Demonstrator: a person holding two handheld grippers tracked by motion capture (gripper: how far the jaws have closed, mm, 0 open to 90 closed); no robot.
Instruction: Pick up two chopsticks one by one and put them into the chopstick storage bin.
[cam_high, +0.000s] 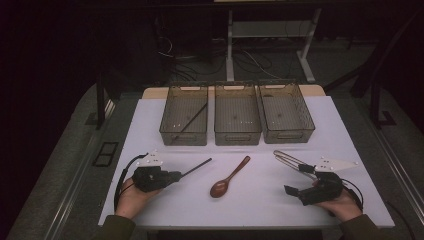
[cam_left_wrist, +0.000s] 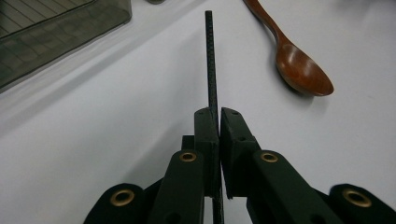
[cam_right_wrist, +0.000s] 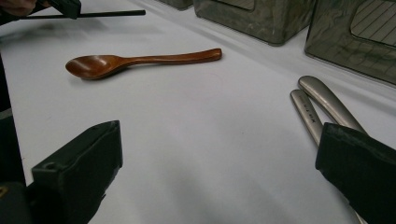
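Chopstick (cam_high: 196, 168), thin and black, is clamped in the left gripper (cam_high: 176, 175), jaws pinched tight on it near one end. The free end points toward about 1 o'clock across the white table (cam_high: 150, 130), low over it or resting on it; can't tell which. In the left gripper view the stick (cam_left_wrist: 210, 60) runs straight out from between the pads toward 12 o'clock. The left bin (cam_high: 184, 114) sits at 12 o'clock from that hand and already has a dark stick lying diagonally inside, prob. the mate.

Wooden spoon (cam_high: 229, 178) lies loose mid-table, at 3 o'clock from the left gripper, bowl toward the person, handle toward 1 o'clock. Middle bin (cam_high: 237, 114) stands straight beyond it; contents too faint to tell.

Right gripper (cam_high: 295, 188) rests on the table with jaws spread wide, nothing between them. Metal tongs (cam_high: 292, 161) lie at approx. 11 o'clock from it; in the right gripper view the tongs' handles (cam_right_wrist: 317, 100) pass just beside the right-hand jaw. Right bin (cam_high: 286, 112) is at 12 o'clock, looks bare.

Step in hand, as I read it: sorting utensils into bins, chopstick gripped, carry not yet done.

Next move needs a lift to clear the bin wall, travel toward 12 o'clock, the stick roughly in line w/ the bin's long axis so it drops in, then release. Long thin stick held near one end may pivot in the pads, so go steady.
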